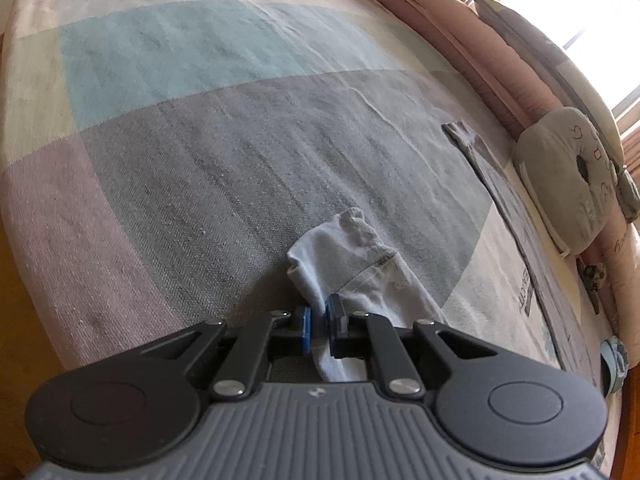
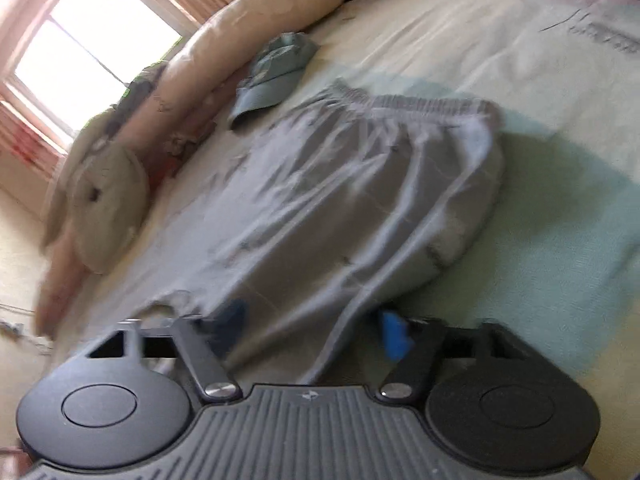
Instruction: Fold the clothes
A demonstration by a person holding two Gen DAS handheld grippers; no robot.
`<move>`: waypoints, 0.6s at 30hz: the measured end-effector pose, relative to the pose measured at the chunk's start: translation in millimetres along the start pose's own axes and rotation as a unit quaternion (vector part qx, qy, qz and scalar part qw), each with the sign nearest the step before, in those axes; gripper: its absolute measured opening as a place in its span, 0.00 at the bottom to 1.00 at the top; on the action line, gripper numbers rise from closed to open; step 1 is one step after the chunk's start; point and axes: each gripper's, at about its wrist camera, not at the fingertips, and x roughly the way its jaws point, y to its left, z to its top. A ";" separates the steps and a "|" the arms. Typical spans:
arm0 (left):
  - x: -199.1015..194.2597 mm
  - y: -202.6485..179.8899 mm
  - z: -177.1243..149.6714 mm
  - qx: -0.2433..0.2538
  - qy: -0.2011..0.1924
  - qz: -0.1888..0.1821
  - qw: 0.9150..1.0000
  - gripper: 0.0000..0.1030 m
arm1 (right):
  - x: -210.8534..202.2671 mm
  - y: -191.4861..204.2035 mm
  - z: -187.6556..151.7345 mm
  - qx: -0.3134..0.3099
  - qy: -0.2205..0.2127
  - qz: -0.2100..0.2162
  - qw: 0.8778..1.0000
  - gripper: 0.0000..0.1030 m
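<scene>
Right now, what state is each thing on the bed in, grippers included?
Left hand-held gripper: shut on pale cloth.
Pale cloth: pinched, bunched, draped over the bedspread.
Right hand-held gripper: open, fingers either side of the shorts' lower edge.
Grey shorts: laid flat, waistband away from the camera, unfolded.
Blue-grey garment: crumpled beside the pink bolster.
Round cushion: leaning on the bolster.

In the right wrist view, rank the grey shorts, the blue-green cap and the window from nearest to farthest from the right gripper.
1. Grey shorts: between the right gripper's open fingers, spread ahead.
2. Blue-green cap: beyond the shorts, upper left, by the pink bolster.
3. Window: farthest, top left.
</scene>
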 end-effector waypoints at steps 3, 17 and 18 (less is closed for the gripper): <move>-0.2 -2.7 1.2 0.006 0.002 0.003 1.000 0.05 | -3.6 -21.9 -1.9 0.049 -0.007 -0.033 0.998 0.00; -45.3 8.3 30.5 0.014 0.005 -0.005 1.000 0.03 | -58.5 -15.7 1.0 0.070 0.040 -0.032 0.996 0.01; -45.9 10.1 31.9 0.014 0.006 -0.001 1.000 0.03 | -61.7 -14.3 0.0 0.071 0.045 -0.033 0.996 0.01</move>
